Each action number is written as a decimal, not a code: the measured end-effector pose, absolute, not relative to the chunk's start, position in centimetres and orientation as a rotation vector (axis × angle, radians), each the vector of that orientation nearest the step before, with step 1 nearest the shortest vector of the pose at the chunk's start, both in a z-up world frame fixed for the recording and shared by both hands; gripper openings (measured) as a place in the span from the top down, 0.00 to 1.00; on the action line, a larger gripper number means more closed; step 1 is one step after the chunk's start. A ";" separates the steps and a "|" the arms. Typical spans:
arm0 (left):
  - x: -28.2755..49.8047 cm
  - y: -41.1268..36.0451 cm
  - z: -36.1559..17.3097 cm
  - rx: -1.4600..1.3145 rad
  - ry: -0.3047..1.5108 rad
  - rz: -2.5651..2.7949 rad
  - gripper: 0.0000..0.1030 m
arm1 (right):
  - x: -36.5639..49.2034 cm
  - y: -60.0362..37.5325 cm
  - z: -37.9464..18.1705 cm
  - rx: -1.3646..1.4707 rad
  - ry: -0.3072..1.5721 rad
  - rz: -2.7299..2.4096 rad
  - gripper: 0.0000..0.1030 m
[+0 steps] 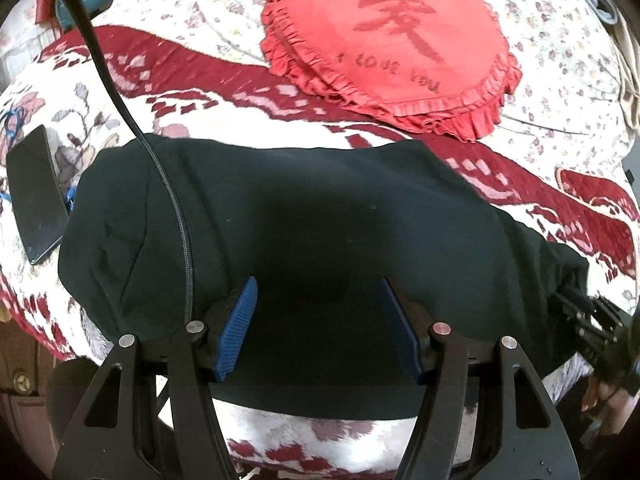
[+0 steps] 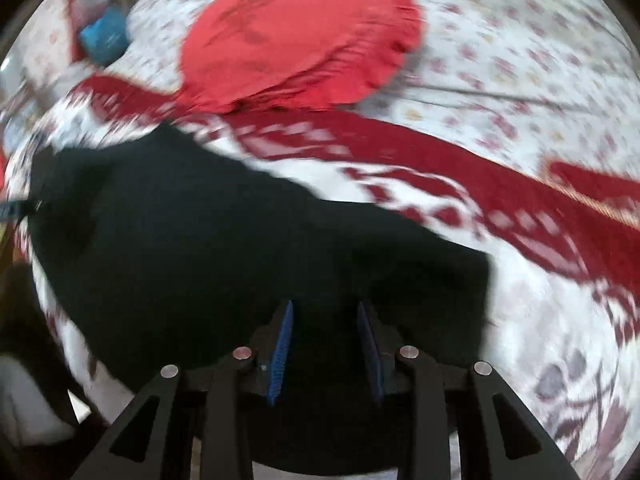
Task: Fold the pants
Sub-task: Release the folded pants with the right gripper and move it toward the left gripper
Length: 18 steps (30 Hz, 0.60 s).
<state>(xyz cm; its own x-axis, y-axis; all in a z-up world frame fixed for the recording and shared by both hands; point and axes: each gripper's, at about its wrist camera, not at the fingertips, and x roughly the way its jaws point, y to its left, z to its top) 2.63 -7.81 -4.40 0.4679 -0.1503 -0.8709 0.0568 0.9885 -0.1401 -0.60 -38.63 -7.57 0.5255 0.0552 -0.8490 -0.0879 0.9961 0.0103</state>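
Observation:
The black pants (image 1: 304, 216) lie folded in a wide band across a red and white patterned blanket (image 1: 256, 92) on the bed. My left gripper (image 1: 318, 292) is open just above the near edge of the pants, its blue pads (image 1: 236, 328) spread wide with nothing between them. My right gripper (image 2: 326, 312) is open over the right end of the pants (image 2: 208, 240), empty; this view is blurred by motion. The right gripper also shows at the right edge of the left wrist view (image 1: 592, 320).
A red ruffled heart cushion (image 1: 392, 36) lies beyond the pants. A black phone (image 1: 36, 196) lies to their left. A black cable (image 1: 120, 96) hangs across the left side. The bed's front edge runs just below the pants.

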 end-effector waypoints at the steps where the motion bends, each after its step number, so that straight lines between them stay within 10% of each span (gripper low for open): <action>1: 2.5 -8.0 -4.2 -0.092 1.072 -0.133 0.39 | -0.7 -39.3 -7.3 0.007 1.010 0.088 0.72; 18: 3.4 -18.1 -4.2 -0.018 1.117 -0.454 0.36 | -10.5 -43.9 -5.7 0.364 1.008 -0.019 0.49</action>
